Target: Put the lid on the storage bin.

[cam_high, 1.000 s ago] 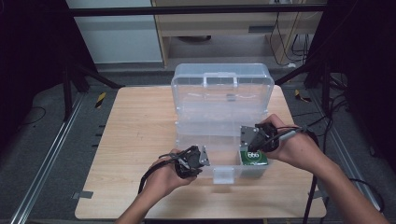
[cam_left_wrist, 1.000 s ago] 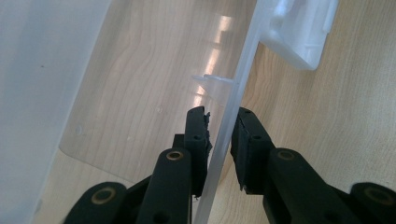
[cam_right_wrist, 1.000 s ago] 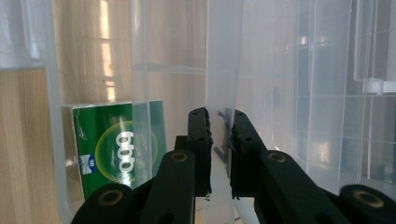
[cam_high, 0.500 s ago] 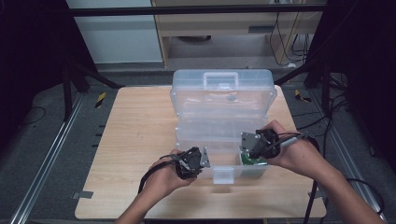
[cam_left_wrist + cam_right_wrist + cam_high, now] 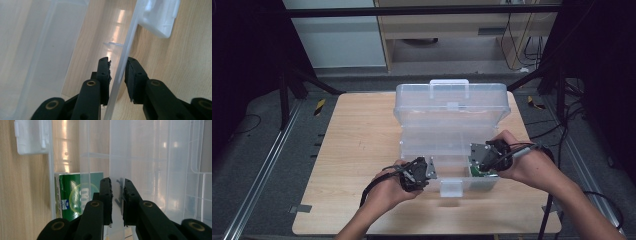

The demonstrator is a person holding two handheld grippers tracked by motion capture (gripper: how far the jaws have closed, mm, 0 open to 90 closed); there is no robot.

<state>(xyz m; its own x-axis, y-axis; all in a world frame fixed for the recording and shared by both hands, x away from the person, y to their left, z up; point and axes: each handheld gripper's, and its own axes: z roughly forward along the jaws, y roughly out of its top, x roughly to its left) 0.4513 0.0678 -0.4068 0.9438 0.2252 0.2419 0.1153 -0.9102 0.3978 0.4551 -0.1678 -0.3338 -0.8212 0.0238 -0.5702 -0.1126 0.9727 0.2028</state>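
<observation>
— Since you can't see my screens, start from the tongs: what's each one doing?

— On my left gripper (image 5: 117, 72), the jaws straddle the box's near wall (image 5: 122, 75), one inside, one outside. The outer jaw looks to touch the plastic; a sliver of gap shows at the inner one, so I can't tell whether it is truly clamped. From above it sits at lower centre of the frame (image 5: 424, 170), just left of the latch (image 5: 451, 187).

— And the right?

— My right gripper (image 5: 117, 195) has its jaws nearly together around a thin clear panel (image 5: 117, 157) inside the box; it reads as pinched, though the plastic is see-through enough that I hold that loosely. From above it is at the right of the box (image 5: 482, 157).

— Why that split?

— My guess: the left steadies the box by its wall so it won't slide on the table (image 5: 352, 150) while the right works the inner panel, maybe a tray or divider.

— Where's the box itself?

— Centre of the table, lid (image 5: 452, 102) standing open at the far side. A green packet (image 5: 77, 192) lies in the bottom, lower left of my right gripper's view, just beside the latch-side wall.
</observation>
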